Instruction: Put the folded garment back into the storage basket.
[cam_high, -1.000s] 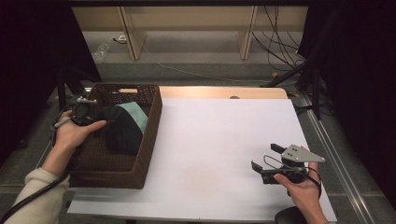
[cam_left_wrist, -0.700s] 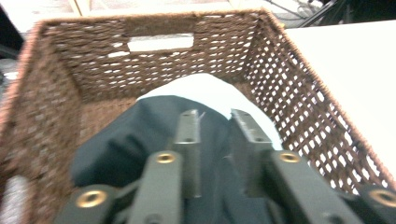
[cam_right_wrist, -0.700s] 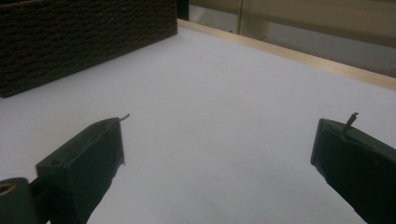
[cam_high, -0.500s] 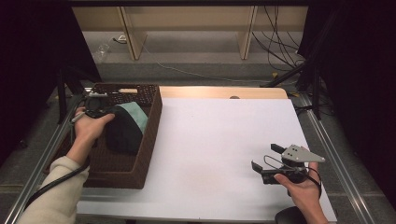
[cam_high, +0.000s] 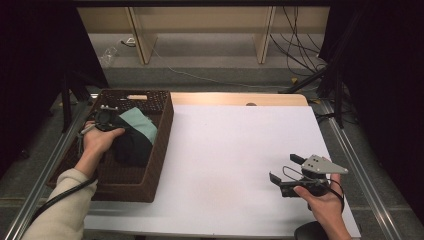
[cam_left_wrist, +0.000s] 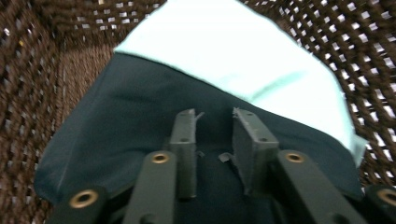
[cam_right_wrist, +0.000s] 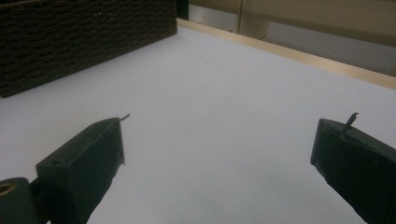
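Observation:
A dark brown wicker basket (cam_high: 162, 131) stands at the table's left, holding a dark navy cloth (cam_high: 131, 150) with a light teal cloth (cam_high: 143, 123) lying over its far part. My left gripper (cam_high: 120, 129) is down inside the basket, pointing at the navy cloth (cam_left_wrist: 116, 116) just short of the teal cloth (cam_left_wrist: 243, 56). Its jaws have just been opening and stand a narrow gap apart; the navy cloth lies under them and nothing is pinched between the pads. My right gripper (cam_high: 283, 167) rests near the front right, open wide (cam_right_wrist: 233, 121) over bare white table.
The white table sheet (cam_high: 235, 145) stretches from the basket to the right edge. The basket's woven wall (cam_right_wrist: 70, 42) stands far off in the right gripper view, and its mesh (cam_left_wrist: 28, 93) closes round the cloths. Shelving legs and cables lie on the floor beyond the table.
My left hand has shifted a little to the right and lower into the basket, onto the dark cloth. The right hand and its gripper have not moved.

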